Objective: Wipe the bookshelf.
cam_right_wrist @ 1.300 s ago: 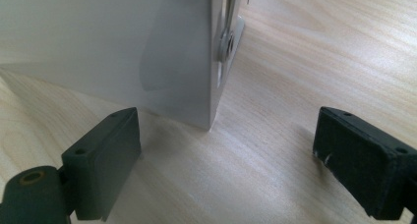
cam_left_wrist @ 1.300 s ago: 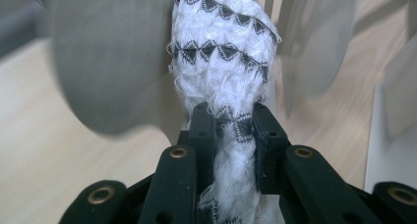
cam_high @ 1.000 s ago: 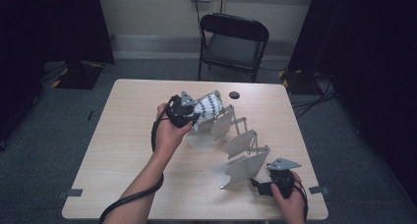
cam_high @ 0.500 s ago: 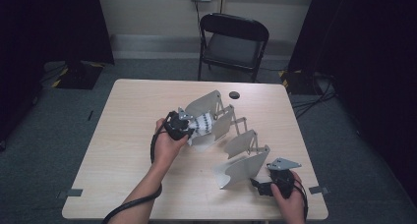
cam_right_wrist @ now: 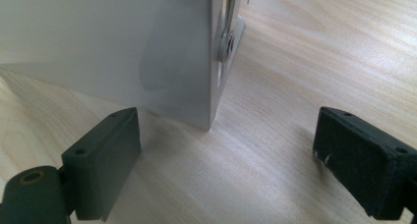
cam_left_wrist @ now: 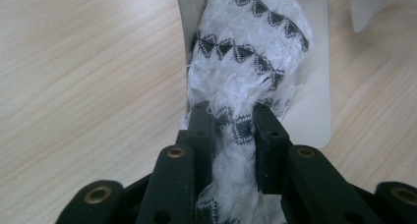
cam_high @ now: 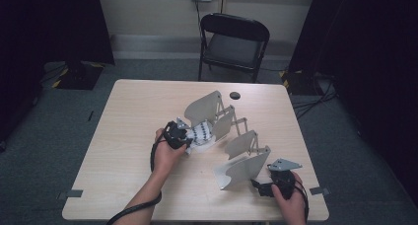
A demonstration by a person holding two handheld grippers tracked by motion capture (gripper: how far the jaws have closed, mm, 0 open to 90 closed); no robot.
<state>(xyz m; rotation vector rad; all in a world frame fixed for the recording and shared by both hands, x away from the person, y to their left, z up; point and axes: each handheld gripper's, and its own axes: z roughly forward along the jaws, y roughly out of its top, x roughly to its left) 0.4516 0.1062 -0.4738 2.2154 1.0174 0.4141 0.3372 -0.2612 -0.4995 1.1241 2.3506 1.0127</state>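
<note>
A white cloth with black triangle patterns [cam_high: 201,133] [cam_left_wrist: 248,57] lies bunched on the flat base panel of a grey folding board [cam_high: 231,131] [cam_left_wrist: 314,101] at the table's middle. My left gripper [cam_high: 189,139] [cam_left_wrist: 231,128] is shut on the cloth's near end, low over the table. My right gripper [cam_high: 260,186] [cam_right_wrist: 226,145] rests at the front right of the table, open, its jaws on either side of the corner of the board's near panel [cam_right_wrist: 147,52] without touching it.
The board's hinged panels stand up in a chain from the middle to the front right of the wooden table [cam_high: 128,116]. A small black round object [cam_high: 235,95] lies near the far edge. A black folding chair [cam_high: 232,42] stands behind the table.
My left gripper has come down with the cloth from above the board to the base panel near the table top. The right gripper has stayed where it was.
</note>
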